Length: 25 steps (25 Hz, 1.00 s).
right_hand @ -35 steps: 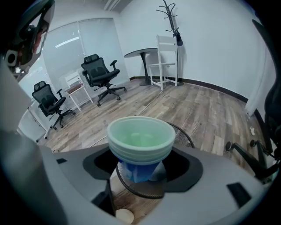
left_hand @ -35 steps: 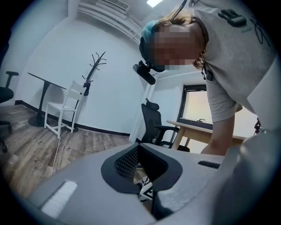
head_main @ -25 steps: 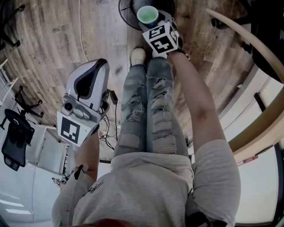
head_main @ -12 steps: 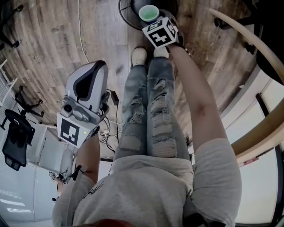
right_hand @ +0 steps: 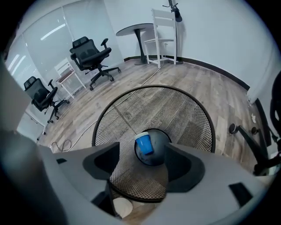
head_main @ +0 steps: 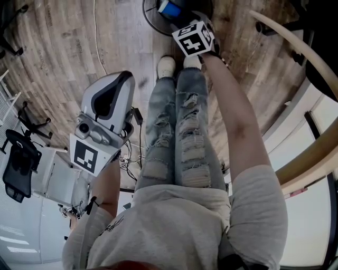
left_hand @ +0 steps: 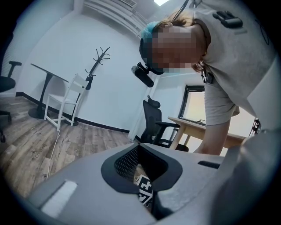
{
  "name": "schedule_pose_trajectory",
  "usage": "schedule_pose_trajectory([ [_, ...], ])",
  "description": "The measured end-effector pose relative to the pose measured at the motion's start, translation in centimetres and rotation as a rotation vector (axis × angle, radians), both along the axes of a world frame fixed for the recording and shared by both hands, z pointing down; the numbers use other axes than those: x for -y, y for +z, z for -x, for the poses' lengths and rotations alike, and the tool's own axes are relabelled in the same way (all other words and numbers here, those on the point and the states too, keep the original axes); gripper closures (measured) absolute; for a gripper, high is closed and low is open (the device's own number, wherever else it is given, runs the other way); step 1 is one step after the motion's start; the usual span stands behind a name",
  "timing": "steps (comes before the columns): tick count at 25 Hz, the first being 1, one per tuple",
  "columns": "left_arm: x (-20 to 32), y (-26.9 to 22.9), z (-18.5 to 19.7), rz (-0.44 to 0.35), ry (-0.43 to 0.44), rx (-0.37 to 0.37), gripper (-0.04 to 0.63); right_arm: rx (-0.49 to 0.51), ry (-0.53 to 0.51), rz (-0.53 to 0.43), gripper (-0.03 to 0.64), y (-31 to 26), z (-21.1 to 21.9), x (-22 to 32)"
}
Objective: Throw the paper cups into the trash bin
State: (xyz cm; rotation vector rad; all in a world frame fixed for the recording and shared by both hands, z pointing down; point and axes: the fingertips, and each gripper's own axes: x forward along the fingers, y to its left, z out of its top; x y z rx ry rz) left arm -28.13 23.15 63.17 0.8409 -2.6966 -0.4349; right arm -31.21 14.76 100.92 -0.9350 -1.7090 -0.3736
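Note:
A blue paper cup [right_hand: 144,143] lies on its side on the floor of the black mesh trash bin [right_hand: 184,110]. My right gripper [right_hand: 142,153] hangs open just above the bin, its jaws wide apart with nothing between them. In the head view the same cup [head_main: 165,7] shows inside the bin [head_main: 150,21] at the top edge, just beyond the right gripper [head_main: 186,23] and its marker cube. The left gripper [head_main: 117,78] is held at the person's left side, far from the bin. Its jaws are shut and empty [left_hand: 139,146].
The person's white shoes [head_main: 165,66] stand right at the bin. A wooden desk [head_main: 296,47] curves along the right. Black office chairs [right_hand: 90,55], a white chair [right_hand: 163,33] and a round table [right_hand: 138,30] stand farther off. Cables [head_main: 127,158] lie on the wood floor.
The right gripper held the cup over the bin; it has now opened and the cup has dropped into the bin. The left gripper shifted slightly.

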Motion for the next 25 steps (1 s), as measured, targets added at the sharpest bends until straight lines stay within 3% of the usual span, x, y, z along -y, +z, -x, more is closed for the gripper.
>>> schedule_pose_trajectory([
  [11,0.8,-1.2,0.0,0.009,0.022,0.022,0.592,0.048,0.004,0.034,0.324,-2.5,0.7,-0.3],
  [20,1.4,-3.7,0.2,0.017,0.035,0.049,0.592,0.097,0.001,0.084,0.324,-7.8,0.9,-1.1],
  [25,1.4,-5.0,0.1,0.028,0.036,0.064,0.592,0.125,0.049,0.121,0.324,-11.5,1.5,-0.9],
])
